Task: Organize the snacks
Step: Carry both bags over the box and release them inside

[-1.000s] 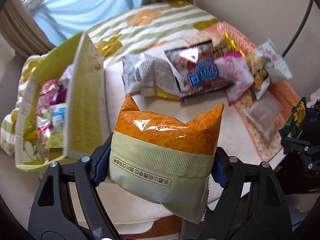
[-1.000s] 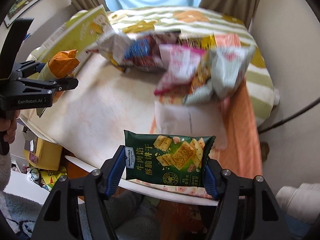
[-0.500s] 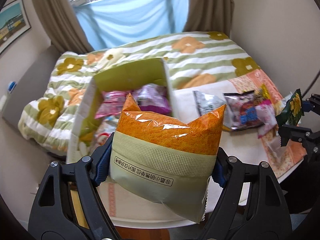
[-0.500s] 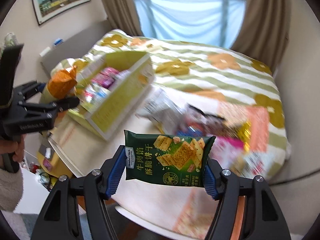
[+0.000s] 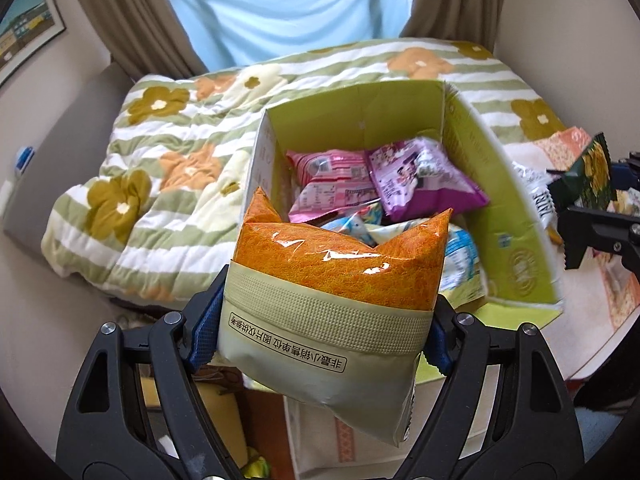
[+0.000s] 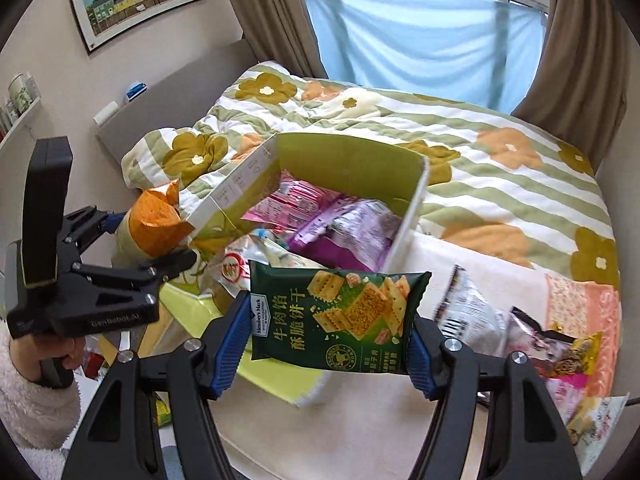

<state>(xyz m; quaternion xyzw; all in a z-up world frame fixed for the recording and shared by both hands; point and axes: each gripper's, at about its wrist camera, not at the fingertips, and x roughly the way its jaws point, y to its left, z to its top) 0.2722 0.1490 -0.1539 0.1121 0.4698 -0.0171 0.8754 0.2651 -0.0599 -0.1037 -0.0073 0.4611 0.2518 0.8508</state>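
Note:
My left gripper (image 5: 320, 336) is shut on an orange and beige snack bag (image 5: 336, 280), held just in front of the open yellow-green cardboard box (image 5: 516, 224). Pink and purple packets (image 5: 384, 180) lie inside that box. My right gripper (image 6: 330, 344) is shut on a dark green cracker packet (image 6: 336, 316), hovering near the box's (image 6: 348, 160) front right corner. In the right wrist view the left gripper (image 6: 132, 240) with the orange bag (image 6: 156, 220) hangs at the box's left side. The green packet (image 5: 592, 172) shows at the right edge of the left wrist view.
Several loose snack packets (image 6: 520, 332) lie on the table right of the box. A bed with a striped floral quilt (image 6: 500, 152) stands behind. A hand in a fluffy white sleeve (image 6: 32, 396) holds the left gripper. Clutter (image 5: 224, 400) sits on the floor below the table's edge.
Both grippers have swung left from the pile of loose snacks to the box, each still holding its packet. The box now fills the middle of both views.

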